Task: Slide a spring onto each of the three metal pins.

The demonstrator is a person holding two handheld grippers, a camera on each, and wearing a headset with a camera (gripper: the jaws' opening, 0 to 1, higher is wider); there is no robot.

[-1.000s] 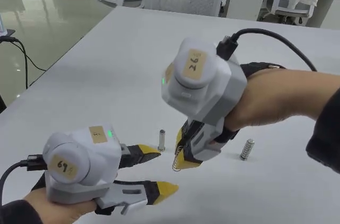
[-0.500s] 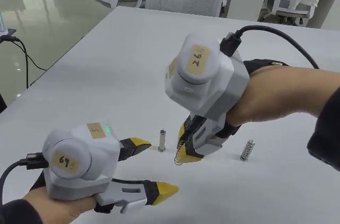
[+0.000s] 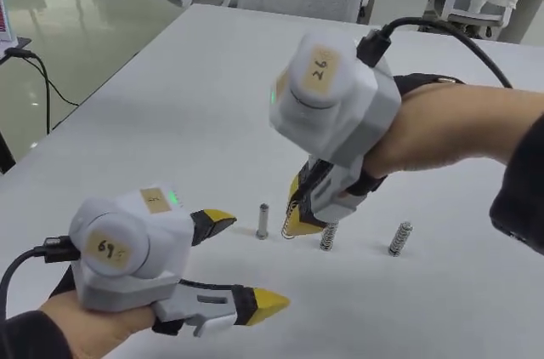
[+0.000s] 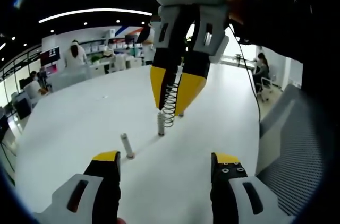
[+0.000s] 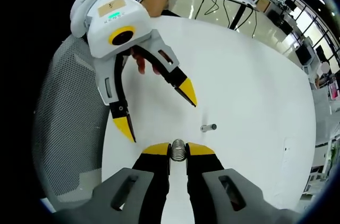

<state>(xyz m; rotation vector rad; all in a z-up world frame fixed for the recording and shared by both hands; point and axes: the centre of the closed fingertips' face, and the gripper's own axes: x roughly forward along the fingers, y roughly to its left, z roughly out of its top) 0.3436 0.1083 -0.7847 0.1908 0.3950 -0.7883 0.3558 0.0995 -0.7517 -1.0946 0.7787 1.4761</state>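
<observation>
1. The left tongs (image 3: 249, 260) hover low over the smooth white bench (image 3: 187, 104). They have a white plastic body and black jaws with yellow tips. The jaws are spread wide and hold nothing.
2. Just right of them, a short, dull grey metal pin (image 3: 263, 221) stands upright on the bench, bare.
3. The right tongs (image 3: 302, 216) point downward just beside that pin. Their jaws pinch a slim spring (image 5: 178, 151) of bright wire. It hangs from the tips and sits on no pin yet.
4. The step in hand appears to be threading this spring. The next move likely calls for centring the coil's open end over a pin's top, lowering it straight, then letting go. A tilted coil could snag.
5. The middle pin (image 3: 328, 237) looks coiled, but I cannot tell whether it carries a spring.
6. Furthest right, a second spring (image 3: 399, 238) stands upright, apparently seated on its pin.
</observation>
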